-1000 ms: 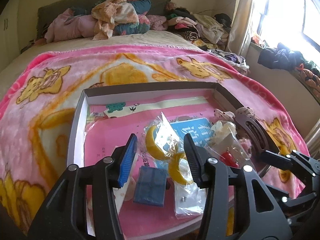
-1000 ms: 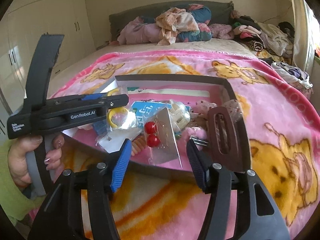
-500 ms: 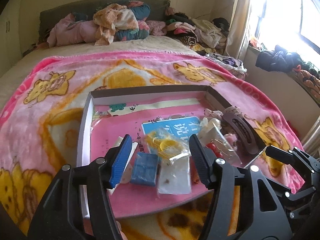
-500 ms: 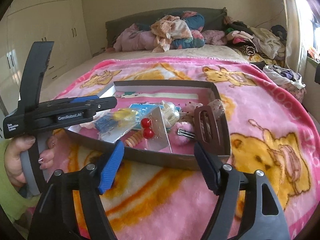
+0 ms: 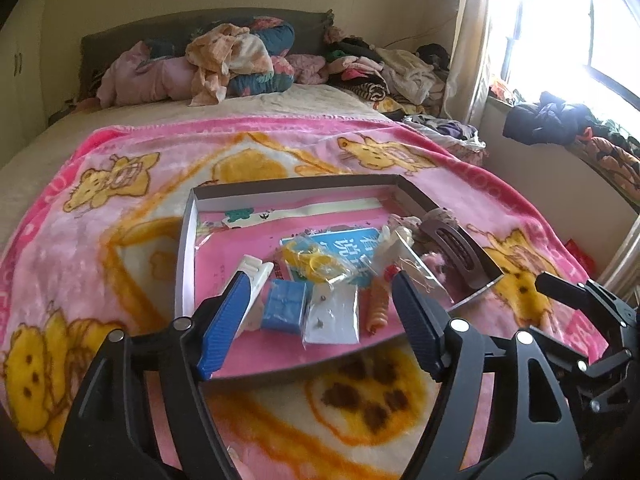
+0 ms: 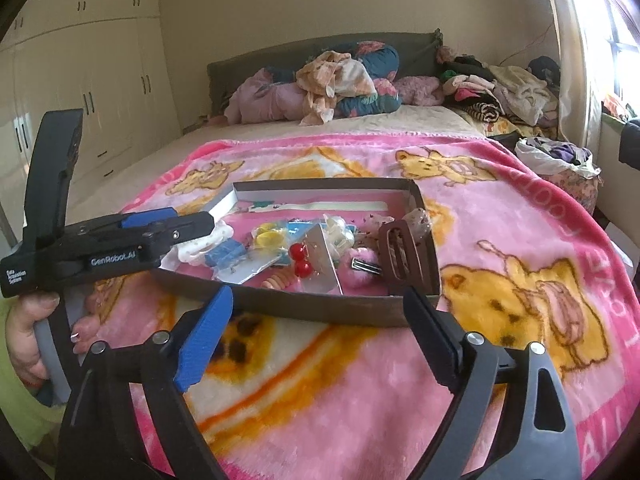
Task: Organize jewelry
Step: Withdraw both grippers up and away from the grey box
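Note:
A shallow brown box (image 5: 187, 240) (image 6: 280, 300) with a pink floor lies on the blanket. In it are a blue case (image 5: 284, 306) (image 6: 226, 256), a bag of yellow rings (image 5: 316, 260) (image 6: 268, 236), red bead earrings (image 6: 298, 252), a clear bag of studs (image 5: 334, 316), an orange spiral tie (image 5: 378, 308) and a brown hair clip (image 5: 456, 256) (image 6: 404, 252). My left gripper (image 5: 319, 276) (image 6: 192, 220) hovers over the box's near left edge, jaws opening, nothing between them. My right gripper (image 6: 318, 292) (image 5: 538, 304) hangs before the front wall, jaws opening and empty.
The pink cartoon blanket (image 6: 500, 240) covers the near half of the bed. Pillows and heaped clothes (image 5: 224, 64) fill the head end. A bright window (image 5: 580, 20) is at the right, a wardrobe (image 6: 80, 80) at the left. A hand (image 6: 24, 320) holds the left gripper.
Both grippers have drawn back and upward from the box and their jaws have spread wider. The bag of yellow rings, earlier standing between the left fingers, now lies flat in the box.

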`<state>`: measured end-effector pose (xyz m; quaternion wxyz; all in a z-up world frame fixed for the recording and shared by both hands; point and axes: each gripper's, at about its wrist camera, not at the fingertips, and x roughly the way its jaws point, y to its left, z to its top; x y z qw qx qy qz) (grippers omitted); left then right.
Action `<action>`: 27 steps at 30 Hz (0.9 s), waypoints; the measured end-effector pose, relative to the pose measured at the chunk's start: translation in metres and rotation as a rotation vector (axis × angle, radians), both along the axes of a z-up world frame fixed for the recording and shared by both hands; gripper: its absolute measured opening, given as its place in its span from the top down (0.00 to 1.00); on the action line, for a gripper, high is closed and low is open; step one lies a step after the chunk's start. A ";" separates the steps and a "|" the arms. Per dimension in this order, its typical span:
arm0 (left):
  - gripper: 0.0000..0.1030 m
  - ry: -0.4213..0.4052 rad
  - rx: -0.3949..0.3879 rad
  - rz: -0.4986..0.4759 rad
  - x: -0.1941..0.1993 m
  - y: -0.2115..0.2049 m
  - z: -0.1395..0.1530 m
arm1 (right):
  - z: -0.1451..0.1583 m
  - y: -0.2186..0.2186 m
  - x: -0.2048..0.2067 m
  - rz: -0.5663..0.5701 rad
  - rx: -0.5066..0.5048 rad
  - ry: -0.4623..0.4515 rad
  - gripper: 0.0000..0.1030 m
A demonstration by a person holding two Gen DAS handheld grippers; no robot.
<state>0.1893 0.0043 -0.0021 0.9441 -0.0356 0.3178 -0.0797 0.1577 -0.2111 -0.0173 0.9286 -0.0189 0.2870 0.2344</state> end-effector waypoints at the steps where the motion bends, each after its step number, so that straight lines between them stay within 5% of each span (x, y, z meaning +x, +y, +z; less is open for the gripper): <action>1: 0.36 -0.003 -0.001 0.001 -0.003 0.000 0.000 | 0.001 0.000 -0.003 -0.002 0.002 -0.003 0.16; 11: 0.34 -0.031 0.000 0.005 -0.030 0.000 0.000 | 0.005 -0.005 -0.020 -0.008 0.023 -0.027 0.12; 13: 0.23 -0.030 -0.013 0.002 -0.033 0.000 -0.002 | 0.006 -0.006 -0.024 -0.010 0.033 -0.034 0.12; 27: 0.11 -0.068 -0.002 0.033 -0.069 0.005 -0.009 | 0.008 -0.006 -0.051 -0.026 0.035 -0.094 0.07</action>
